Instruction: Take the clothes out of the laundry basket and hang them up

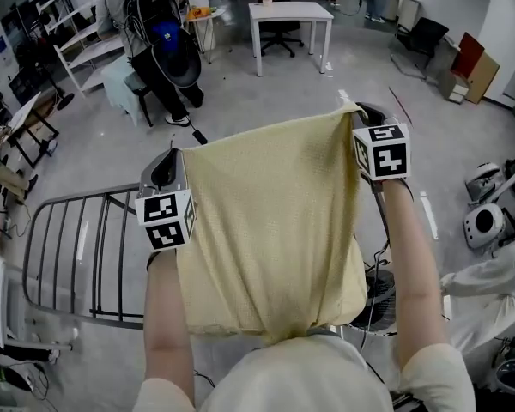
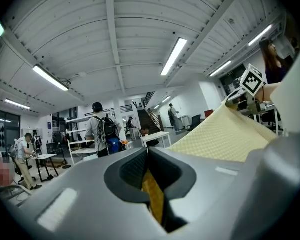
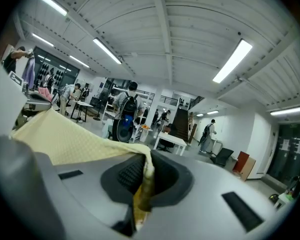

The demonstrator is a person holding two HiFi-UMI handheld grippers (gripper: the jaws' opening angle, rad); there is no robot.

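Your left gripper (image 1: 170, 172) and right gripper (image 1: 363, 118) each pinch a top corner of one pale-yellow waffle-textured cloth (image 1: 275, 230); one grey barred metal rack (image 1: 69, 247) lies lower left.

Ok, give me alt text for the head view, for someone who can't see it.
The left tongs and right tongs hold a pale yellow cloth stretched between them by its upper corners, seen from above. A grey metal rack stands at lower left.
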